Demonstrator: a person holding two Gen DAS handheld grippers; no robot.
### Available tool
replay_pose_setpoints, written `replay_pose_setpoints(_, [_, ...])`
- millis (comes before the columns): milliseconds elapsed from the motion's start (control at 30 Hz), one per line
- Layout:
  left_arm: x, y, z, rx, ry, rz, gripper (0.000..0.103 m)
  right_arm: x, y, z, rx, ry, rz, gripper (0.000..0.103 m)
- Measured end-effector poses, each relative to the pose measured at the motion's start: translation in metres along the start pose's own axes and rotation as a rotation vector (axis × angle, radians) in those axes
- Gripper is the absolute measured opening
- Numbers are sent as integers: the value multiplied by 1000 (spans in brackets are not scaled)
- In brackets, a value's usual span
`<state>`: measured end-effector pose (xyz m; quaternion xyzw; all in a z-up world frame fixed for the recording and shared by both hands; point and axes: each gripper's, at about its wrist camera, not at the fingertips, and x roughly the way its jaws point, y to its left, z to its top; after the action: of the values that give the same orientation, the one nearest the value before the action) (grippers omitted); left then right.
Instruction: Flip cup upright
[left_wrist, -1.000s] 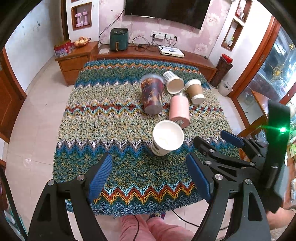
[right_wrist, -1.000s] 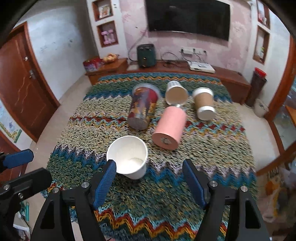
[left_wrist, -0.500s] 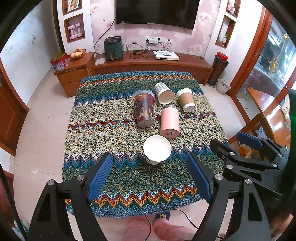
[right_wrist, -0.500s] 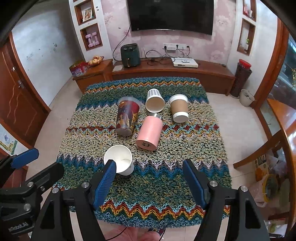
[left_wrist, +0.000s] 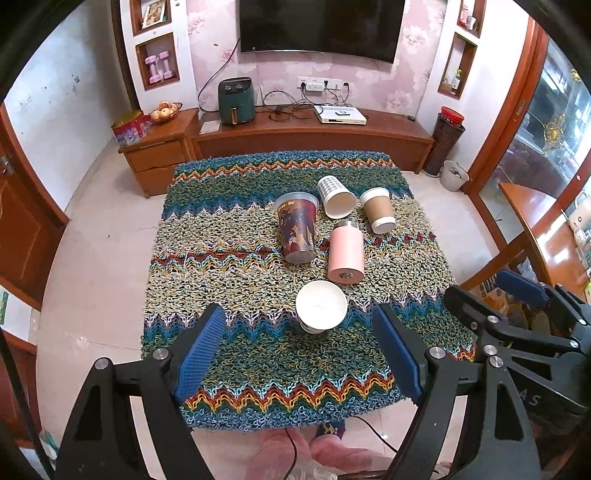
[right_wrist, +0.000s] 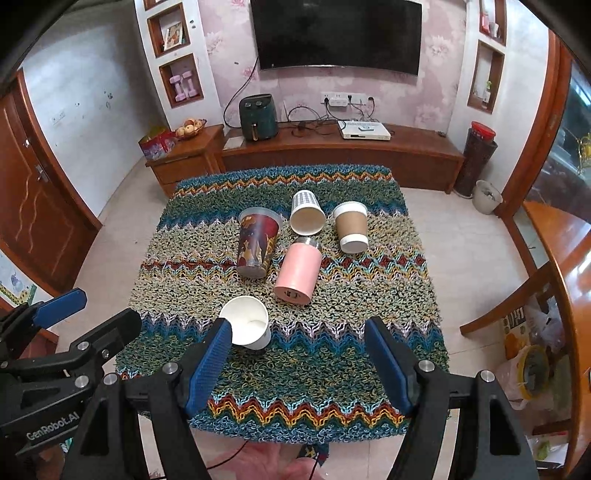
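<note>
A white paper cup (left_wrist: 320, 307) stands upright with its mouth up on the zigzag woven cloth (left_wrist: 229, 258); it also shows in the right wrist view (right_wrist: 246, 322). Behind it lie several cups on their sides: a dark printed tumbler (left_wrist: 297, 229), a pink bottle (left_wrist: 345, 252), a checked white cup (left_wrist: 335, 196) and a brown sleeved cup (left_wrist: 378, 209). My left gripper (left_wrist: 301, 363) is open and empty, high above the table's front edge. My right gripper (right_wrist: 301, 363) is open and empty too, also high above the front edge.
A wooden TV cabinet (left_wrist: 310, 136) with an air fryer (left_wrist: 235, 100) runs along the far wall. A wooden table and chair (right_wrist: 546, 280) stand at the right. A bin (right_wrist: 487, 195) and tall dark container (right_wrist: 476, 155) stand at the far right corner.
Both grippers have pulled back and up from the table, so the whole cloth now shows. The white cup stays upright where it was. Both stay open.
</note>
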<state>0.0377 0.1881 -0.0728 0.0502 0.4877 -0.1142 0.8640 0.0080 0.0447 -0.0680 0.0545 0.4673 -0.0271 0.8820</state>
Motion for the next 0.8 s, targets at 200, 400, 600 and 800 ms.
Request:
replay_pose_setpoints(200, [-5, 0, 3, -13, -4, 3, 84, -9, -3, 5, 23, -2, 16, 77])
replay_pose_setpoints(400, [-8, 2, 2, -27, -6, 15, 84, -10, -2, 7, 12, -6, 12, 77])
replay_pose_setpoints(600, [-8, 2, 2, -36, -6, 26, 84, -10, -1, 9, -2, -10, 11, 77])
replay_pose_setpoints(800, [-9, 2, 4, -41, -10, 40, 84, -10, -1, 9, -6, -12, 5, 77])
